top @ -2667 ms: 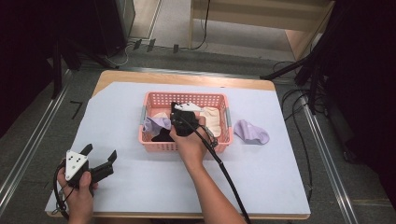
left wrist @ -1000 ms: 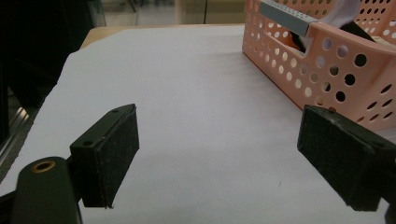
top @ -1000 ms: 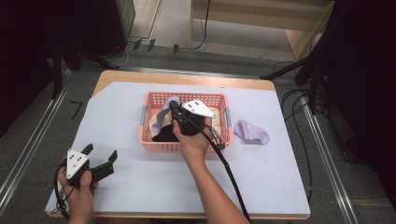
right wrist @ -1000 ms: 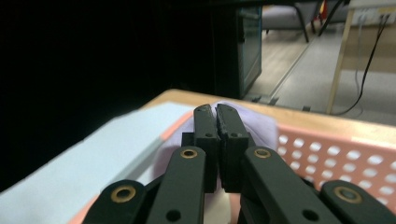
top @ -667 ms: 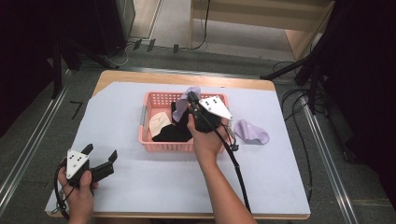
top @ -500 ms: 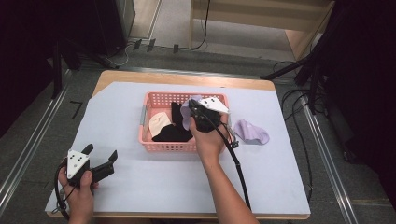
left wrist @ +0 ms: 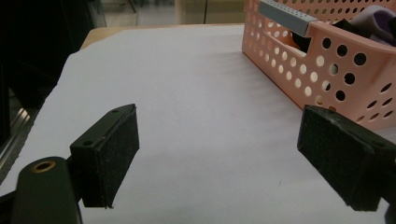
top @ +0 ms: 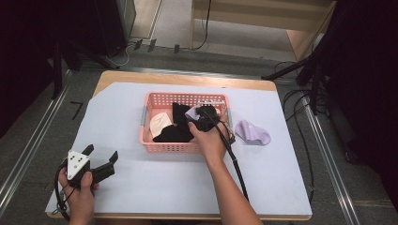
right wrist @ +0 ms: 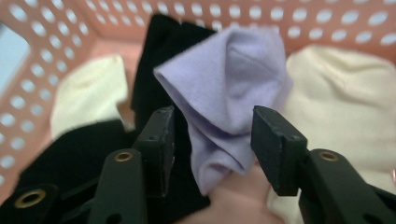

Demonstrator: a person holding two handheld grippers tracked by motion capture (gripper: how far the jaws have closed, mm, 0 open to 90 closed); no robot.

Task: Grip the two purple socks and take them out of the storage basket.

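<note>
Pink basket [top: 162,146] holds 1 purple sock [right wrist: 229,107] between part-open right tongs [right wrist: 212,140]; left tongs [left wrist: 219,156] gape wide, empty.

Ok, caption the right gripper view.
Open right gripper astride a lilac sock in the pink basket.

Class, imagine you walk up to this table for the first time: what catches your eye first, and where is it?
The pink basket at the middle of the white-covered table stands out, with black socks and cream socks inside. The right gripper reaches into it, its jaws open around a lilac sock. Another lilac sock lies on the table right of the basket, and the left gripper rests open near the front left corner.
</note>
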